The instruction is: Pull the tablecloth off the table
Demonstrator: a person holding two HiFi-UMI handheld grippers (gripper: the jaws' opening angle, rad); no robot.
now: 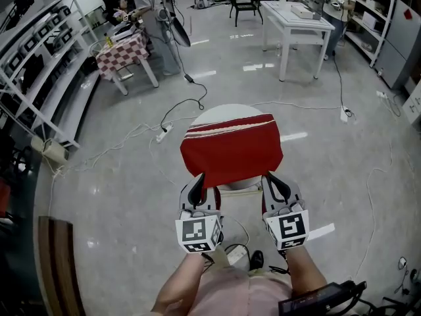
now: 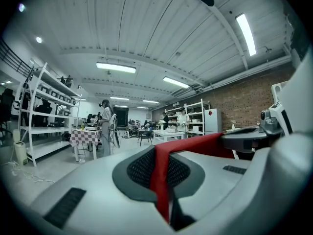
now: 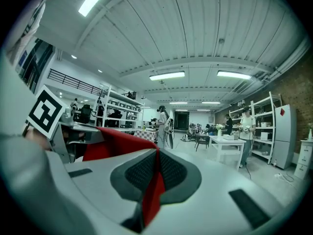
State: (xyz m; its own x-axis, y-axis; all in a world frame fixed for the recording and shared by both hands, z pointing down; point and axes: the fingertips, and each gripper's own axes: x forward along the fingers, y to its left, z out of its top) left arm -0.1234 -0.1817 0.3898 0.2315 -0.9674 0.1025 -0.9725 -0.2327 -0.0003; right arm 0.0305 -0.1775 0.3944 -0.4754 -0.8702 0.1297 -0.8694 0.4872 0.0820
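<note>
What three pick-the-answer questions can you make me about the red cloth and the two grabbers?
1. Where is the red tablecloth? A. over the round table B. on the floor C. on a shelf
2. How many grippers pinch it? A. none B. one C. two
3. How are the left gripper's jaws? A. wide open B. shut on the tablecloth C. shut on nothing
Answers: 1 A, it drapes the table top. 2 C, the left gripper and right gripper each clamp its near edge. 3 B, red cloth sits pinched between them.

Right gripper [image 3: 155,177] clamped on red tablecloth [image 3: 117,143]
</note>
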